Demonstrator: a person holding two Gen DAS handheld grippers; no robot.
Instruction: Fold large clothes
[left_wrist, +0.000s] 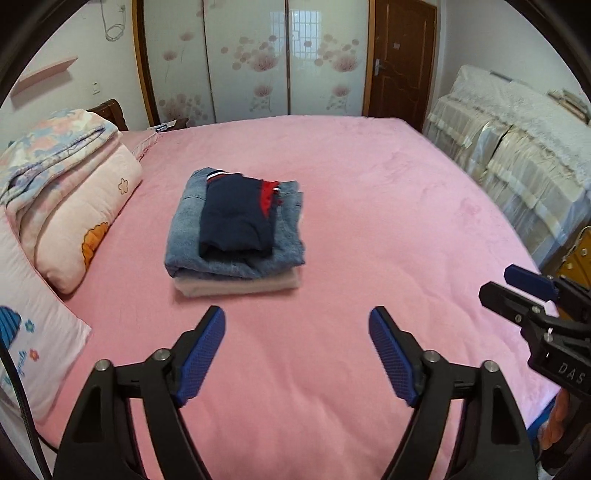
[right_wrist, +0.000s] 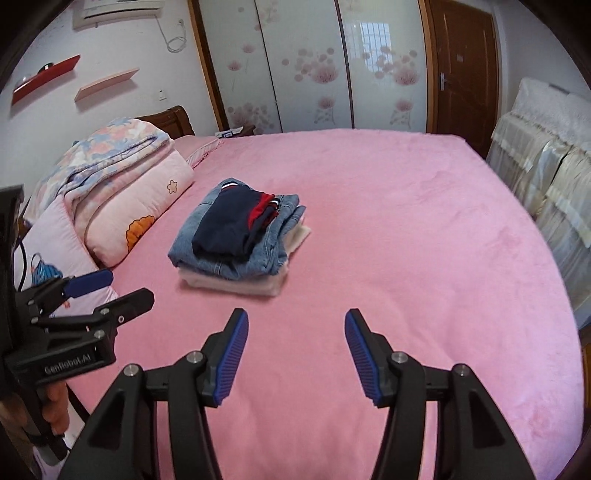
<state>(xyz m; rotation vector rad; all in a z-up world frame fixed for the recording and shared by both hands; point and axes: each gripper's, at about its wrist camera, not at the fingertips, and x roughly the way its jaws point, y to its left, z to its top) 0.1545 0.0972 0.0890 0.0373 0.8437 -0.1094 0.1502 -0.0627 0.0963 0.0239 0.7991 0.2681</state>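
Observation:
A stack of folded clothes lies on the pink bed (left_wrist: 369, 206): a navy garment with red trim (left_wrist: 236, 218) on top, folded blue jeans (left_wrist: 184, 236) under it, a beige garment (left_wrist: 236, 286) at the bottom. The stack also shows in the right wrist view (right_wrist: 229, 225). My left gripper (left_wrist: 297, 350) is open and empty above the sheet, short of the stack. My right gripper (right_wrist: 295, 354) is open and empty too, also short of the stack. The right gripper shows at the right edge of the left wrist view (left_wrist: 517, 291).
Folded quilts and pillows (left_wrist: 66, 206) lie at the bed's left side. A cloth-covered piece of furniture (left_wrist: 517, 155) stands at the right. A floral wardrobe (left_wrist: 258, 59) and a brown door (left_wrist: 402, 62) are behind the bed.

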